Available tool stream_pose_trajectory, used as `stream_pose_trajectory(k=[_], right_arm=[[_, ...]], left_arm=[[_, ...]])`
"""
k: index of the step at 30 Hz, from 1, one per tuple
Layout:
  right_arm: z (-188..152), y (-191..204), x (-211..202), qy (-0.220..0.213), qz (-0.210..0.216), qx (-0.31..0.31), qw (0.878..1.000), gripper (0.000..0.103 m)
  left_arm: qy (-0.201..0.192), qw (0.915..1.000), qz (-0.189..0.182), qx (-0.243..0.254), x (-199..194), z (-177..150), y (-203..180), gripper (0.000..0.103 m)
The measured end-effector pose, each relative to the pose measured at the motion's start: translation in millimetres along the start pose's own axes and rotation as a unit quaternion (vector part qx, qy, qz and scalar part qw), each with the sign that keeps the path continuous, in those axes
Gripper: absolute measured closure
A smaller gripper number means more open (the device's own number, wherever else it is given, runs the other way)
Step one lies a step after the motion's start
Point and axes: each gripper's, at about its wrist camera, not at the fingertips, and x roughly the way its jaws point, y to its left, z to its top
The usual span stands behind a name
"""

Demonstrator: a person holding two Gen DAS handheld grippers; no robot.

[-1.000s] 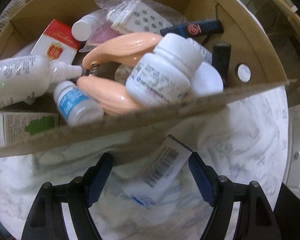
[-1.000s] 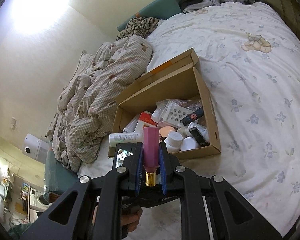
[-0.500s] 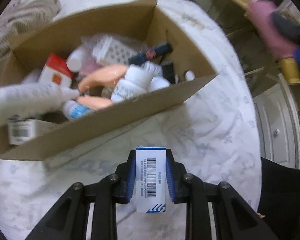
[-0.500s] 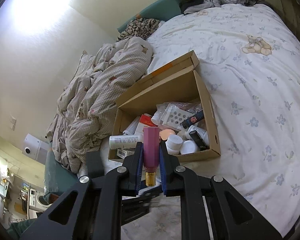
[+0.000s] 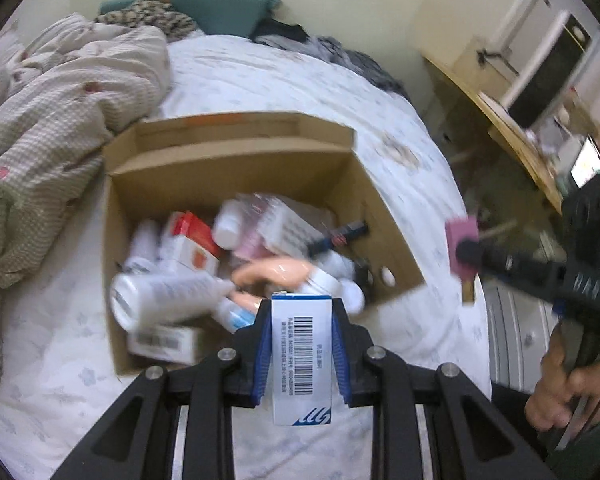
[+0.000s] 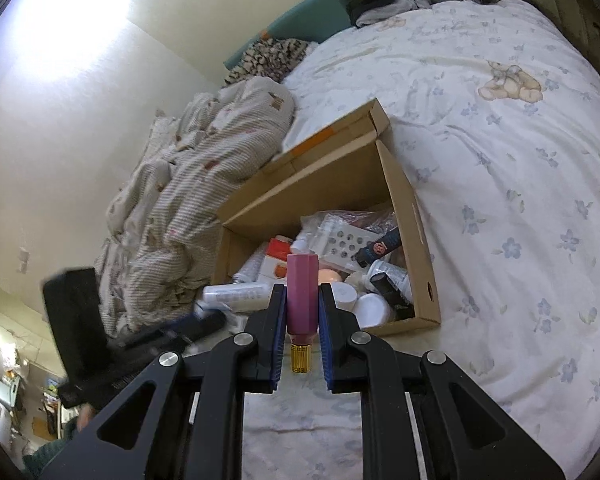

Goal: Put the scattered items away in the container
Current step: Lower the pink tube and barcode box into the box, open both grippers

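Observation:
My left gripper (image 5: pixel 301 310) is shut on a white box with a barcode (image 5: pixel 302 356), held in the air just short of the near wall of an open cardboard box (image 5: pixel 240 160) on the bed. The cardboard box holds several bottles, cartons and a peach plastic item (image 5: pixel 276 272). My right gripper (image 6: pixel 302 300) is shut on a pink bottle with a gold cap (image 6: pixel 302 292), above the bed and near the cardboard box (image 6: pixel 420 240). In the left wrist view the right gripper (image 5: pixel 466 254) with the pink bottle (image 5: pixel 462 232) hovers to the right of the box.
A crumpled checked duvet (image 5: pixel 48 120) lies left of the box, and floral bed sheet (image 6: pixel 500 200) spreads to its right. A wooden desk (image 5: pixel 512 136) and white drawers (image 5: pixel 512 336) stand off the bed's right side. A hand (image 5: pixel 560 384) grips the right tool.
My left gripper closed on the barcode box lying by the cardboard box, lifted it and pulled back and up. The right gripper kept the pink bottle and stayed almost still.

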Motion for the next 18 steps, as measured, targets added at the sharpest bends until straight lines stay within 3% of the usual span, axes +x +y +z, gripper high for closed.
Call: stream_pose_trajectory(k=[5, 10, 12, 13, 14, 15, 16, 18], right_arm=[[8.4, -1.8, 33.2, 0.012, -0.021, -0.006, 1.0, 0.087], [16.8, 3.4, 53.4, 0.014, -0.036, -0.013, 0.999, 0.085], [18.9, 8.7, 55.6, 0.01, -0.057, -0.023, 0.998, 0.078], [19.5, 11.1, 56.1, 0.01, -0.066, -0.028, 0.997, 0.065], [19.9, 13.6, 55.8, 0.008, -0.071, -0.033, 0.997, 0.046], [19.9, 16.5, 53.4, 0.003, -0.071, -0.038, 0.997, 0.04], [19.7, 19.7, 49.9, -0.005, -0.068, -0.043, 0.997, 0.039], [19.8, 25.5, 43.4, -0.012, -0.066, -0.051, 0.996, 0.039]], left_arm=[[-0.015, 0.9997, 0.011, -0.018, 4.3, 24.0, 18.6, 0.076], [-0.004, 0.9982, 0.055, -0.025, 31.8, 40.4, 31.4, 0.076], [-0.004, 0.9975, 0.064, -0.028, 32.3, 40.4, 33.7, 0.075], [-0.004, 0.9972, 0.069, -0.03, 32.6, 40.4, 34.8, 0.074], [-0.004, 0.9968, 0.074, -0.031, 32.9, 40.3, 36.0, 0.059], [-0.004, 0.9964, 0.078, -0.033, 33.2, 40.3, 37.1, 0.047], [-0.004, 0.996, 0.083, -0.034, 33.5, 40.3, 38.3, 0.029], [-0.004, 0.9951, 0.092, -0.037, 34.1, 40.2, 40.6, 0.025]])
